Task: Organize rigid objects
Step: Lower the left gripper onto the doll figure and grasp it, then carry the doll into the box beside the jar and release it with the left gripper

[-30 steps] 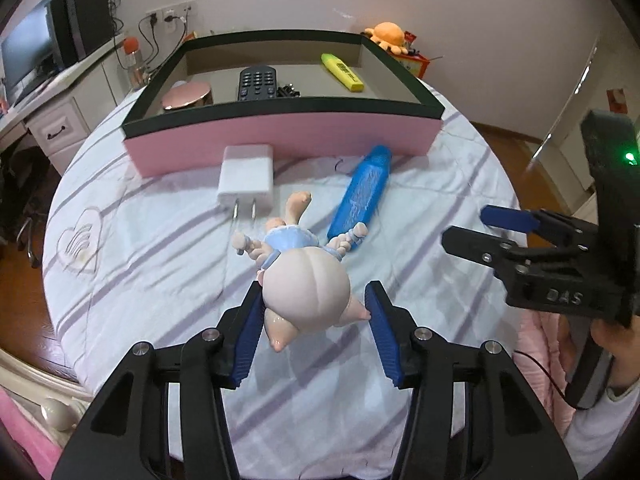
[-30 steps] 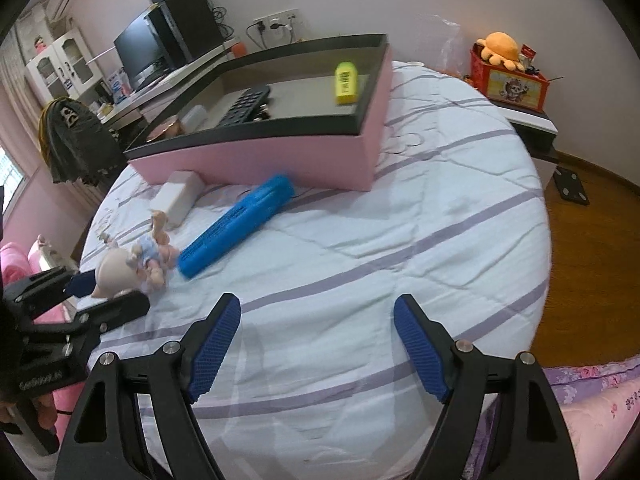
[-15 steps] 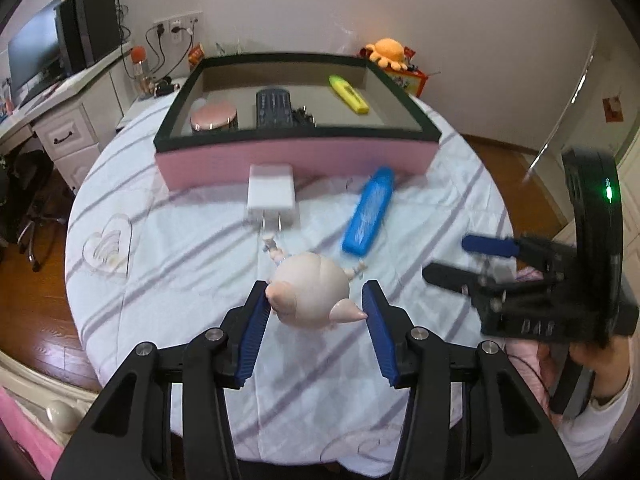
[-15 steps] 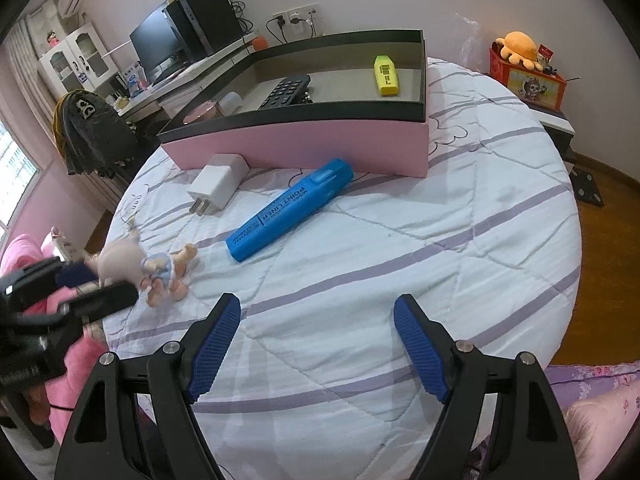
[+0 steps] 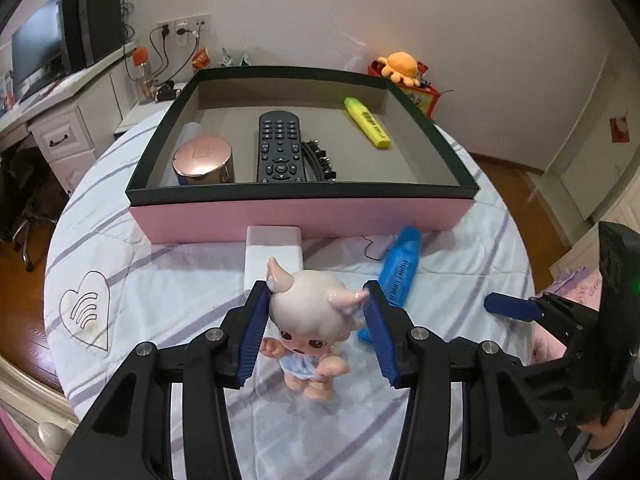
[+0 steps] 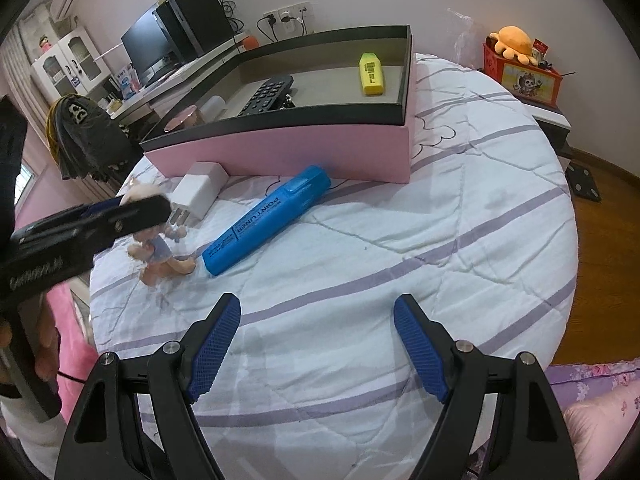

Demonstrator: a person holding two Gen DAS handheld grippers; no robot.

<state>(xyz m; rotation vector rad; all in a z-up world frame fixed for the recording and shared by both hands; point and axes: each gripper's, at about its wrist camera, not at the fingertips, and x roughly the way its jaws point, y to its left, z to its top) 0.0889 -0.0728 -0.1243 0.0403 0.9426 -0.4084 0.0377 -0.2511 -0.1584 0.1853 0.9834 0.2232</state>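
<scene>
My left gripper (image 5: 315, 292) is shut on the head of a small doll (image 5: 312, 308), which hangs upright with its feet just above the striped bedcover. The right wrist view shows the same doll (image 6: 154, 248) under the left gripper (image 6: 140, 208) at the left. A blue highlighter (image 5: 400, 272) and a white charger (image 5: 274, 248) lie in front of the pink box (image 5: 300, 216). My right gripper (image 6: 317, 304) is open over bare cover, with nothing between its fingers.
Inside the box lie a black remote (image 5: 280, 146), a yellow highlighter (image 5: 367, 127), a round rose-gold case (image 5: 202, 160) and a black clip bundle (image 5: 318, 160). A desk with a monitor stands at the left. An orange plush sits behind the box.
The doll lay on the cover between the left pads; now it hangs upright, gripped by its head and lifted. The right gripper has stayed open and nearly still.
</scene>
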